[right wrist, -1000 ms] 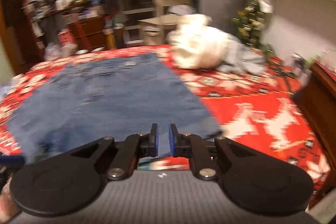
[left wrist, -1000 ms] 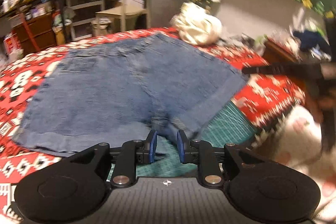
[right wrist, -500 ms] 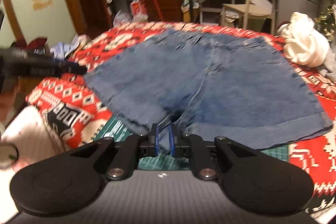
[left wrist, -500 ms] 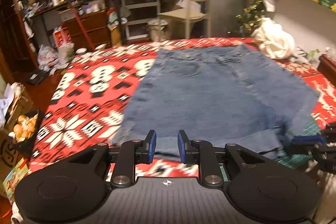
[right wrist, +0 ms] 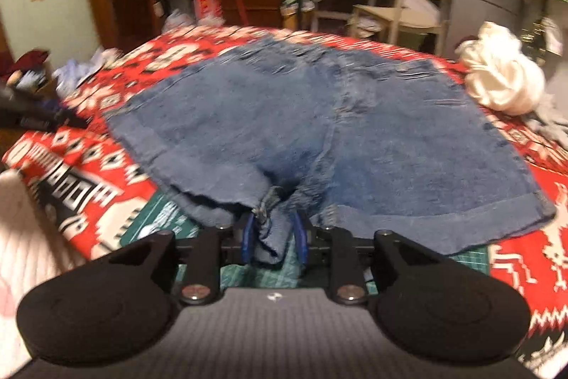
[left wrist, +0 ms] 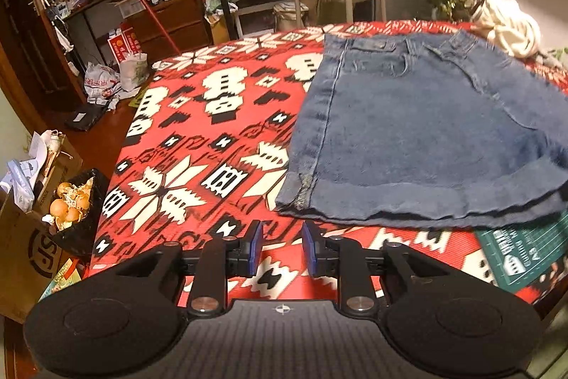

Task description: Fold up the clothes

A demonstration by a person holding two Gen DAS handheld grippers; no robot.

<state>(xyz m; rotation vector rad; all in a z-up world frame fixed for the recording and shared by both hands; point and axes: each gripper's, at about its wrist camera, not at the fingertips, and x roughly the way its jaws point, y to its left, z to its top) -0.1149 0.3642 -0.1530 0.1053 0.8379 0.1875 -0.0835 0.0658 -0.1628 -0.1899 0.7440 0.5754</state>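
Left gripper (left wrist: 281, 249) hovers low over the near edge of the worktop (left wrist: 198, 144), level, its blue fingers (left wrist: 255, 247) parted with a clear gap and nothing between them. Right gripper (right wrist: 273, 242) sits at the near edge too, fingers (right wrist: 248, 237) spread either side of the shorts' (right wrist: 319, 130) crotch fold; whether they pinch it, the blur hides. In the right view, the left gripper shows at the left edge.

The right wrist view is motion-blurred throughout, so the seams of the blue denim shorts (right wrist: 319, 130) are smeared. Their crotch fabric hides the gap between the right gripper (right wrist: 273, 238) pads. In the left wrist view, the shorts (left wrist: 426, 137) and the green cutting mat (left wrist: 518, 251) are cut off by the right edge.
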